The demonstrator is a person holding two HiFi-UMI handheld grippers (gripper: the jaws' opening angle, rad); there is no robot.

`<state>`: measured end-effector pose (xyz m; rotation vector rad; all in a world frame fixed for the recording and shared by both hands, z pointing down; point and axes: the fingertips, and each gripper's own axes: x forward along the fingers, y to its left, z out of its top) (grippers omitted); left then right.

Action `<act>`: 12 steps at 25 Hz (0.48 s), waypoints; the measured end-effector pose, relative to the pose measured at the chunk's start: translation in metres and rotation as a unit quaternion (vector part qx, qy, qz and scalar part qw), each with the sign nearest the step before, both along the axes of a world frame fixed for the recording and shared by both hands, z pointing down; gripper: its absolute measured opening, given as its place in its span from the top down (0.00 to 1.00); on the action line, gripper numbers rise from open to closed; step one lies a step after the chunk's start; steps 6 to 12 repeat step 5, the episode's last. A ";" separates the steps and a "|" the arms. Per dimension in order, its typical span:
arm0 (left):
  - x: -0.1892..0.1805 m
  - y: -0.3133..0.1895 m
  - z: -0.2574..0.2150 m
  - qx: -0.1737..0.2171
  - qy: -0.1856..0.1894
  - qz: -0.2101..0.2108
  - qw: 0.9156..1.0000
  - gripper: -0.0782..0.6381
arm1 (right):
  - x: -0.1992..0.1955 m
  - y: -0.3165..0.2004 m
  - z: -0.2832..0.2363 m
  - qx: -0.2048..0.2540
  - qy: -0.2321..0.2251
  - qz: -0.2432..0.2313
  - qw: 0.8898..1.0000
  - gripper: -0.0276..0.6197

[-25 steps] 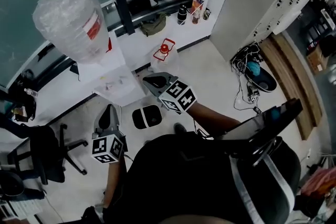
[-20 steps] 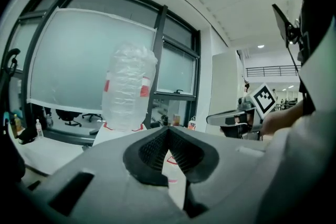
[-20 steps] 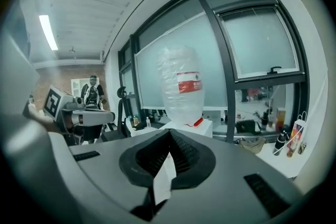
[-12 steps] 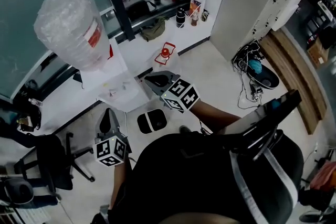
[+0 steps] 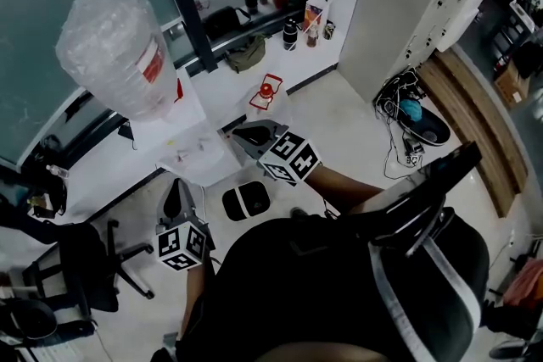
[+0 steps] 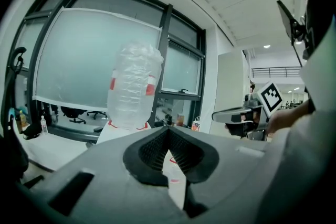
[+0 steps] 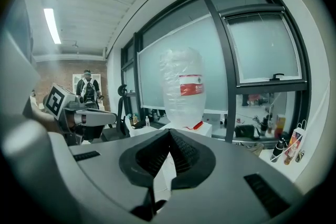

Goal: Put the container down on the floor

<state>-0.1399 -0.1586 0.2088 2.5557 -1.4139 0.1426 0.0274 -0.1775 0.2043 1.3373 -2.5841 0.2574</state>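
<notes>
Left tongs (image 5: 176,191) and right tongs (image 5: 242,132) both shut, empty; container (image 5: 114,47) upright on dispenser (image 5: 191,144), upper left of frame, ahead and above both, neither touching.

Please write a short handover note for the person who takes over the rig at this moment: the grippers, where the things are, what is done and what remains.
Left gripper: jaws shut, nothing between them, held low in front of the white dispenser.
Right gripper: jaws shut, empty, pointing toward the dispenser.
Container: the large clear bottle stands upside down on top of the dispenser; neither gripper touches it.
Done: nothing yet; the container is not lifted.
Left: probably open both grippers, take the container from two sides, lift it off and set it on the floor.
</notes>
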 end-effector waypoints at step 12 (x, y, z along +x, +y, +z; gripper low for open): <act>0.003 -0.001 0.001 -0.004 0.004 0.000 1.000 0.88 | 0.001 -0.002 0.000 0.001 0.002 -0.003 1.000 0.96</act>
